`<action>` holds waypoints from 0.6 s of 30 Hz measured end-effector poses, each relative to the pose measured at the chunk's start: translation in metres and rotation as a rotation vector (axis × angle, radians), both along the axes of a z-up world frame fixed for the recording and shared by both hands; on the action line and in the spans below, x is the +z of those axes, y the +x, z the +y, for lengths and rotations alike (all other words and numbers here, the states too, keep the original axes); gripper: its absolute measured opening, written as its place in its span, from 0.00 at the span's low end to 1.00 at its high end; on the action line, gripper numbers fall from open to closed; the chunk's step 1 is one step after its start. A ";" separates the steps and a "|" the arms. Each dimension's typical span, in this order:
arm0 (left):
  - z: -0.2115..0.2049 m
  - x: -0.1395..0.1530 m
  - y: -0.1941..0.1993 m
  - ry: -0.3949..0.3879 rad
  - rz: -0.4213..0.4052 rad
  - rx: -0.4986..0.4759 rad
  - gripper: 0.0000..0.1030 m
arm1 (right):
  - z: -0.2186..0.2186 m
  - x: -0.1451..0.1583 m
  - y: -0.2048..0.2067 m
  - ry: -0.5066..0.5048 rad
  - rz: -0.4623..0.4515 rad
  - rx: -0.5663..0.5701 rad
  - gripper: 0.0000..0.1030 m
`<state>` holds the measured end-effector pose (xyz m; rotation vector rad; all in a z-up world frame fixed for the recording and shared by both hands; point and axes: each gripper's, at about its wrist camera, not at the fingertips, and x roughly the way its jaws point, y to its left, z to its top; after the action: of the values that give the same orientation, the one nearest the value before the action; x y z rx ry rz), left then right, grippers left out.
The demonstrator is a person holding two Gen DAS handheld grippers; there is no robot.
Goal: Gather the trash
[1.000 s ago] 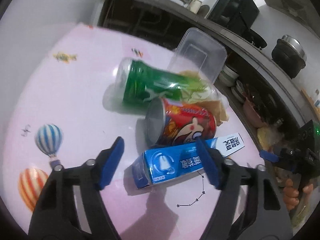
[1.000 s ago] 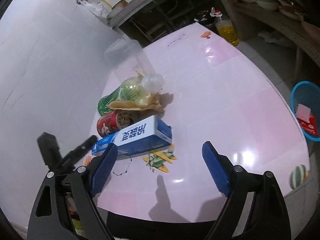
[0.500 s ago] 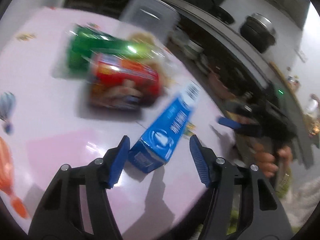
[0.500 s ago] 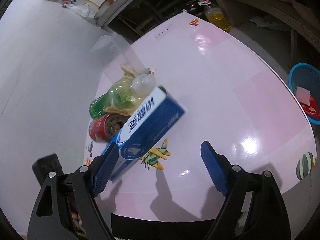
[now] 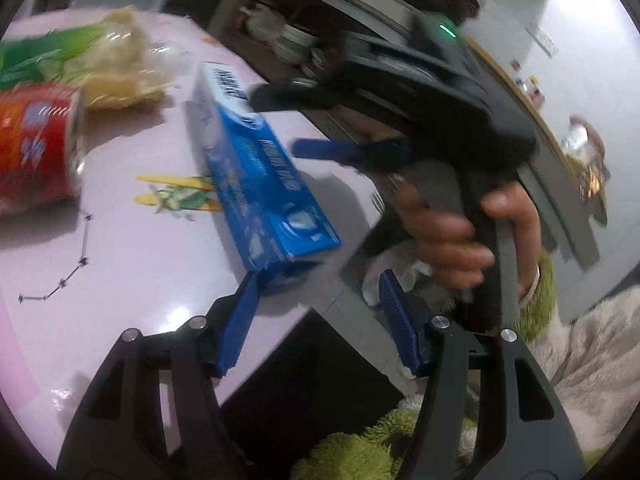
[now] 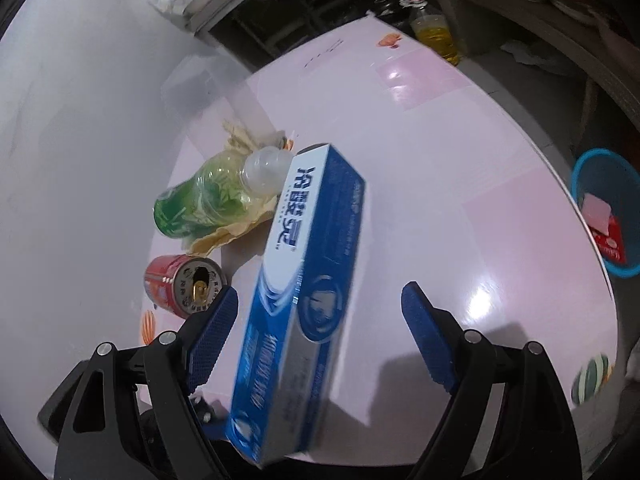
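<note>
A long blue toothpaste box (image 5: 260, 184) (image 6: 304, 280) has its near end between the fingers of my left gripper (image 5: 316, 280). The jaws are shut on it, and that end is off the pink table (image 6: 440, 160), near the table's edge. The box's far end points at the green bottle (image 6: 204, 200) and the crumpled paper (image 5: 120, 80). A red can (image 6: 180, 288) (image 5: 32, 148) lies on its side beside them. My right gripper (image 6: 320, 294) (image 5: 304, 120) hovers open over the box, its pads clear of it. A hand (image 5: 452, 232) holds that gripper.
A clear plastic container (image 6: 216, 92) stands behind the bottle near the white wall. A blue basket (image 6: 604, 208) holding some rubbish sits on the floor past the table's right edge. An oil bottle (image 6: 436, 32) stands on the floor beyond the far corner.
The box lay crosswise beside the can; it has swung round to point along my left gripper, which narrowed onto its end and moved toward the table's edge. The right gripper barely shifted.
</note>
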<state>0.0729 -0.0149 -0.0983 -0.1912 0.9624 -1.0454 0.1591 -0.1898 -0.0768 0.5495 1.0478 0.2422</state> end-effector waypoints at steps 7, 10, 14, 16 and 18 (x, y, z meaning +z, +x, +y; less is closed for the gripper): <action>0.027 0.031 -0.005 0.181 -0.276 0.127 0.56 | 0.014 -0.010 0.016 -0.097 0.015 0.046 0.80; 0.056 0.047 0.013 0.223 -0.330 0.223 0.60 | 0.017 -0.011 0.017 -0.137 0.006 0.062 0.80; 0.085 0.056 0.058 0.227 -0.324 0.299 0.65 | 0.017 -0.011 0.020 -0.140 0.000 0.074 0.80; 0.092 0.053 0.076 0.241 -0.293 0.332 0.65 | 0.016 -0.010 0.018 -0.134 -0.004 0.074 0.80; 0.098 0.053 0.089 0.228 -0.276 0.337 0.65 | 0.015 -0.010 0.017 -0.130 -0.006 0.073 0.80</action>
<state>0.1619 0.0828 -0.0454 -0.0167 0.7593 -0.6271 0.1759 -0.1744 -0.0869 0.3936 1.0706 0.2379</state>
